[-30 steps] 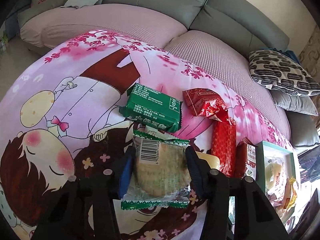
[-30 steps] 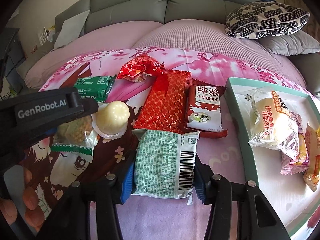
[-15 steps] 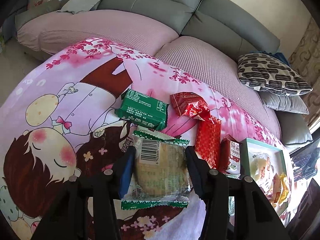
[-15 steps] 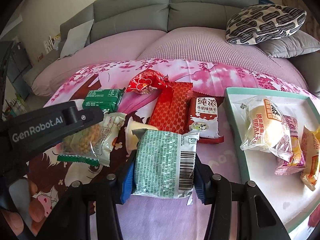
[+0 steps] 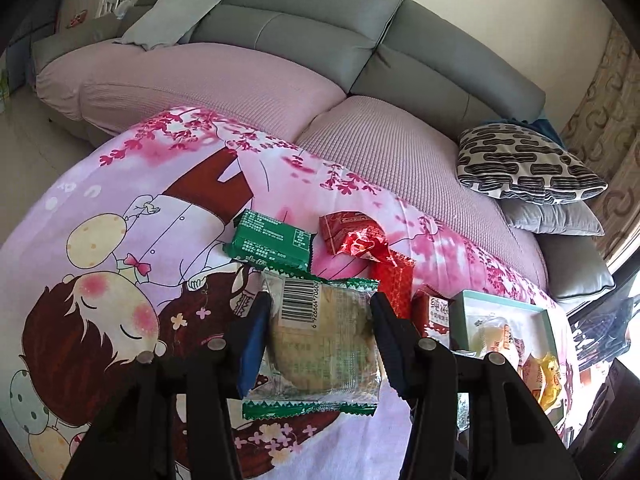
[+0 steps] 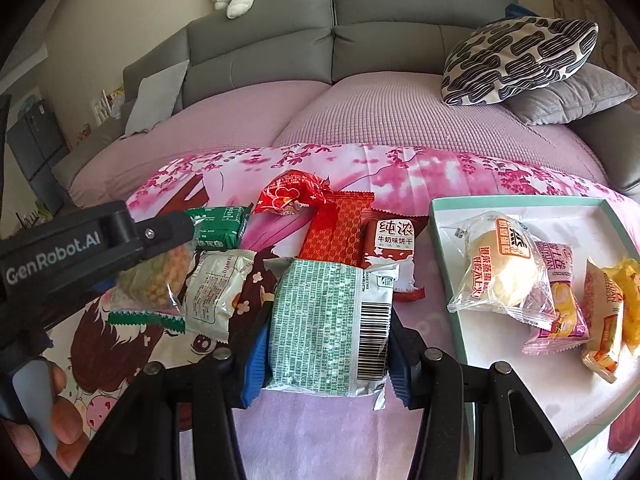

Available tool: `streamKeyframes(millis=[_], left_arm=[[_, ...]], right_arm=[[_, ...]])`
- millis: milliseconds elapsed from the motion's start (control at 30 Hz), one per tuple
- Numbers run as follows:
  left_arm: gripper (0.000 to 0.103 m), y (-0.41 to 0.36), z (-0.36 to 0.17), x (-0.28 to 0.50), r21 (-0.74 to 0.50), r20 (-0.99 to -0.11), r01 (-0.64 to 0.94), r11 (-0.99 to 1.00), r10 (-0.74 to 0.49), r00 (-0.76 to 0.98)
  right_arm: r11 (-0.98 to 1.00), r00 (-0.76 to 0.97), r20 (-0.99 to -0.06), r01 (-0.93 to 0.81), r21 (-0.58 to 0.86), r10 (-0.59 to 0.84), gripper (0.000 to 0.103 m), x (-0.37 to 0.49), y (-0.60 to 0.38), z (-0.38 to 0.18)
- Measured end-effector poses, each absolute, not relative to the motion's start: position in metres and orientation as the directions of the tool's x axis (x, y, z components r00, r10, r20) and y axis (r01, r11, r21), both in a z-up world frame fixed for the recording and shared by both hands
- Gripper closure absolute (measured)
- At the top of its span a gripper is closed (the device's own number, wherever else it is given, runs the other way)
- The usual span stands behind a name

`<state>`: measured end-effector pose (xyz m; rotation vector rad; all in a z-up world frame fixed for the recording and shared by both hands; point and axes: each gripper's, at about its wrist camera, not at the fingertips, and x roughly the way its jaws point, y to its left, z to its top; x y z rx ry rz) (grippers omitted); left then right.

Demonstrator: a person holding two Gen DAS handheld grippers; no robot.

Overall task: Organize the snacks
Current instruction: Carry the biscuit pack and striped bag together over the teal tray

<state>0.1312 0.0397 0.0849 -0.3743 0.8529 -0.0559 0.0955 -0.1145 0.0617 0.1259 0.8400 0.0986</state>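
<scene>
Jaws of both grippers clamp packets by the side edges, lifted off the cloth (image 6: 460, 168): left gripper (image 5: 318, 340) on a clear-wrapped cake (image 5: 322, 340), right gripper (image 6: 326, 324) on a green-printed packet (image 6: 328, 320). Both look light, crinkly and probably crushable; the tray (image 6: 440, 240) sits just right.

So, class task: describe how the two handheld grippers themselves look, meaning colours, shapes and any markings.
Both the left gripper and the right gripper are black, with two angular fingers, round silver screws and blue ribbed pads. The left one's side reads "GenRobot.AI" in white. No cables or sleeves show.
</scene>
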Motion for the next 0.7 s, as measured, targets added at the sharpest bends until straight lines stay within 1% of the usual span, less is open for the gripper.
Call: streamKeyframes(millis=[300, 700], left_arm=[[0.051, 0.004, 0.099, 0.127, -0.338, -0.702, -0.040, 0.940, -0.224, 0.676], [0.051, -0.064, 0.105, 0.120, -0.327, -0.695, 0.069, 0.942, -0.290, 0.658]], right_arm=[[0.985, 0.702, -0.703, 0.009, 0.173, 0.117, 0.050, 0.085, -0.147, 0.079], [0.969, 0.737, -0.675, 0.133, 0.208, 0.043, 0.050, 0.071, -0.218, 0.092]])
